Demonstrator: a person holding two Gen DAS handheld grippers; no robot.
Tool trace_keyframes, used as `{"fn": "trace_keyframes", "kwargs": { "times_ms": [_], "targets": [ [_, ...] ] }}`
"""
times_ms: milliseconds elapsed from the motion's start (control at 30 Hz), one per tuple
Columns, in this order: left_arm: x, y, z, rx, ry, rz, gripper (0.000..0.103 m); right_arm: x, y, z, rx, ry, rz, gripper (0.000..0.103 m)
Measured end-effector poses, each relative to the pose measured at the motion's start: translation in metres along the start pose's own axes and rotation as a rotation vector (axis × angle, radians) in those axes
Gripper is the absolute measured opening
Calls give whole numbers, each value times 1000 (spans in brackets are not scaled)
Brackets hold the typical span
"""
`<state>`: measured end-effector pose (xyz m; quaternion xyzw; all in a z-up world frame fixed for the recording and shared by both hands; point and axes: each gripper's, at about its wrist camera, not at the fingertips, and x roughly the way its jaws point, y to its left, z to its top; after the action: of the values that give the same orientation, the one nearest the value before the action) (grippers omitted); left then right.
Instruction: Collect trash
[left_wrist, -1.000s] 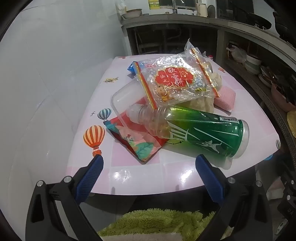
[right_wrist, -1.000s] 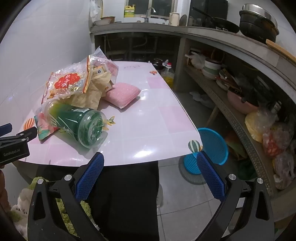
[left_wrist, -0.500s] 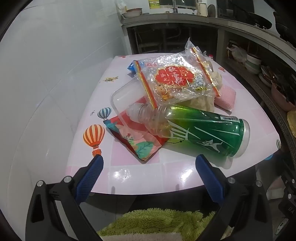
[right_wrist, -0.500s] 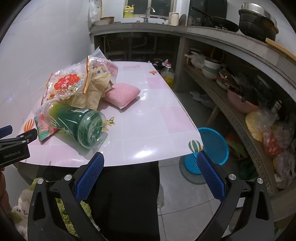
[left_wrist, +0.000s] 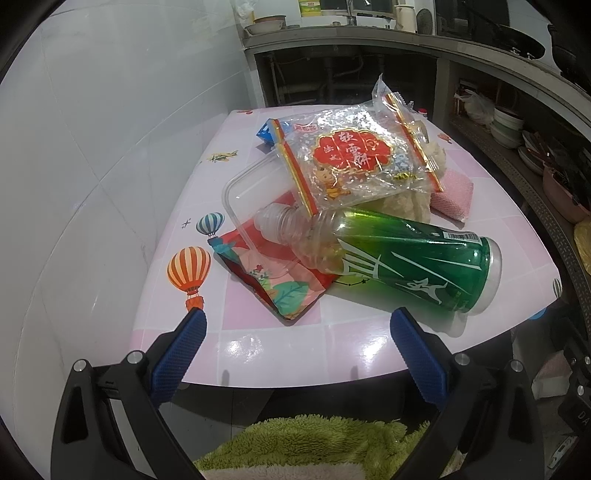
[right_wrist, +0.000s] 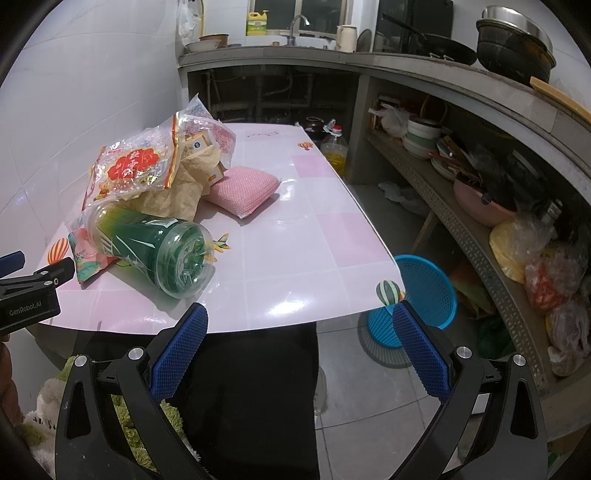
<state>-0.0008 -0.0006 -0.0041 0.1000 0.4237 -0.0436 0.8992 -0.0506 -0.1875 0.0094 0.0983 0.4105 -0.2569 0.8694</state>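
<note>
A pile of trash lies on the pink tiled table (left_wrist: 258, 343). A green plastic bottle (left_wrist: 402, 262) lies on its side in front; it also shows in the right wrist view (right_wrist: 155, 243). Behind it are a clear snack bag with a red label (left_wrist: 351, 158), a red flowered wrapper (left_wrist: 273, 273), a clear plastic lid (left_wrist: 251, 188), crumpled brown paper (right_wrist: 184, 184) and a pink sponge (right_wrist: 242, 188). My left gripper (left_wrist: 295, 350) is open and empty at the table's near edge, just short of the bottle. My right gripper (right_wrist: 299, 343) is open and empty, in front of the table's near edge.
A blue plastic basket (right_wrist: 421, 291) stands on the floor right of the table. Shelves with bowls and bags (right_wrist: 498, 206) run along the right. A white tiled wall (left_wrist: 92, 147) is on the left. A green fluffy cloth (left_wrist: 314, 446) lies below.
Both grippers have stayed nearly still. The left view has crept slightly closer to the trash pile. Nothing was taken hold of.
</note>
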Motion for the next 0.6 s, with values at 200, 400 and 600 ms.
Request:
{"fn": "trace_keyframes", "kwargs": {
  "times_ms": [200, 400, 600],
  "targets": [
    [0, 0, 0, -1, 1, 0, 98, -1, -1, 1, 0, -1, 2, 96],
    [3, 6, 0, -4, 1, -3, 98, -2, 0, 2, 0, -2, 2, 96],
    [3, 6, 0, -4, 1, -2, 98, -3, 1, 4, -2, -3, 2, 96]
  ]
}}
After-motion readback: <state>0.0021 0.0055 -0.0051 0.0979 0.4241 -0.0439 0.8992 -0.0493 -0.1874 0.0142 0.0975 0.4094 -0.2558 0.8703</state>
